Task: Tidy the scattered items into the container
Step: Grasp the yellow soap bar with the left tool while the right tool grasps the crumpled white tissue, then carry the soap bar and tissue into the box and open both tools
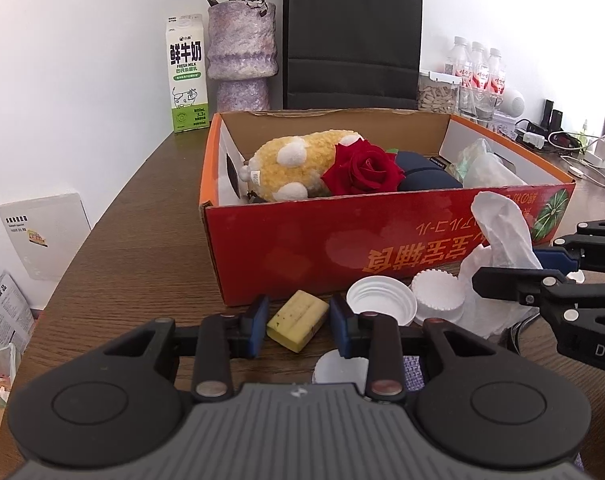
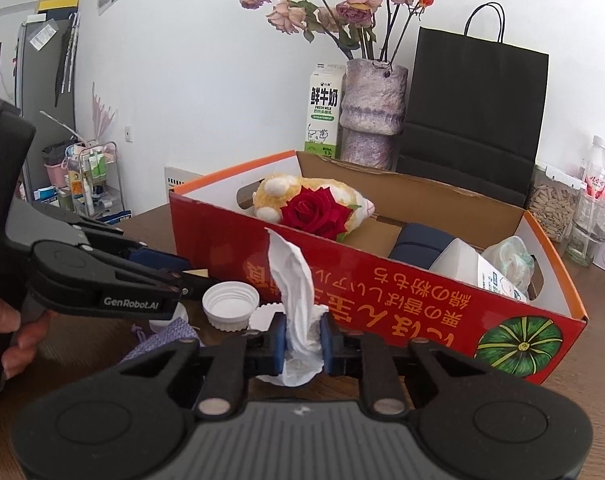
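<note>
A red cardboard box (image 1: 302,240) holds a yellow plush toy (image 1: 290,168), a red rose (image 1: 362,172), a dark blue item and plastic-wrapped things; it also shows in the right wrist view (image 2: 382,288). My left gripper (image 1: 298,326) is open, its fingers on either side of a yellow eraser-like block (image 1: 298,320) on the table in front of the box. My right gripper (image 2: 301,338) is shut on a crumpled white tissue (image 2: 296,300), which also shows in the left wrist view (image 1: 498,236). White lids (image 1: 382,304) lie between the grippers.
A milk carton (image 1: 185,76), a purple vase with dried roses (image 1: 242,52) and a black paper bag (image 1: 352,36) stand behind the box. Water bottles, a jar of seeds and cables sit at the back right. A purple woven pouch (image 2: 162,340) lies near the lids.
</note>
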### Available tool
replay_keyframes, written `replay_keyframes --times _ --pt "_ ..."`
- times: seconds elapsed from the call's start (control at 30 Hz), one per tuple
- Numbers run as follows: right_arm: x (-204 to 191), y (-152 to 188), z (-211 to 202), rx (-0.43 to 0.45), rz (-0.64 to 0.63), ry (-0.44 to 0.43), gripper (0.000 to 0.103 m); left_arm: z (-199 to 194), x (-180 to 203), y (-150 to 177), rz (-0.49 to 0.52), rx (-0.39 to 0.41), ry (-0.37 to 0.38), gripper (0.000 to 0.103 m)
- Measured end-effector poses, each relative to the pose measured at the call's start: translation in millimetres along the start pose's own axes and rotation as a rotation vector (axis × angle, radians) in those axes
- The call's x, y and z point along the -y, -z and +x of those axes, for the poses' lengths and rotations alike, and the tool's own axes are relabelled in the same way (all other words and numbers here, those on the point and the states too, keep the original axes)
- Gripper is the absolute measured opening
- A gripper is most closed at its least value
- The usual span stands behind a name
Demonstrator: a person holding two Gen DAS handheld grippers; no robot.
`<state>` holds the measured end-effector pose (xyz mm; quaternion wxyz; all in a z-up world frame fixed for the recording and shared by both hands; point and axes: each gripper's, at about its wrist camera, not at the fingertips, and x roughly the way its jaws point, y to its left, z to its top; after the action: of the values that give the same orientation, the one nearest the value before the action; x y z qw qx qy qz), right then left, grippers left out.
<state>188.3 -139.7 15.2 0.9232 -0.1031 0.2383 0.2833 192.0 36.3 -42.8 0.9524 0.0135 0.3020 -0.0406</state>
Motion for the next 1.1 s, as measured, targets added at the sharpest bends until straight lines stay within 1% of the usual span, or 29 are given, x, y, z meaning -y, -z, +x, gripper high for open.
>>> replay_keyframes --times 0.17,0.27,0.33,0.6,0.73,0.87,1.0,1.1 --pt "0 3 -10 0.048 0.002 0.017 0.016 -7 -5 3 -0.061 0.014 -0.05 0.033" --pt "0 5 -17 0.079 0.005 0.032 0.016 -14 -9 5 -0.102 0.034 -0.063 0.033" --pt "1 5 -21 0.098 0.016 0.041 0.016 -20 -8 8 -0.113 0.054 -0.082 0.033" --pt "9 0 -42 0.195 0.069 0.063 0.016 -53 -6 1 -0.179 0.158 -0.103 0.033" --pt "16 -13 -51 0.252 0.089 0.079 0.016 -66 -1 -16 -0.18 0.225 -0.084 0.033" --pt "27 -30 -51 0.292 0.102 0.105 0.016 -67 10 -42 -0.162 0.28 -0.054 0.033" --pt "42 -51 -45 0.324 0.108 0.149 0.016 -56 25 -71 -0.153 0.318 -0.009 0.033" --pt "56 -63 -34 0.331 0.125 0.183 0.016 -40 35 -94 -0.165 0.321 0.003 0.033"
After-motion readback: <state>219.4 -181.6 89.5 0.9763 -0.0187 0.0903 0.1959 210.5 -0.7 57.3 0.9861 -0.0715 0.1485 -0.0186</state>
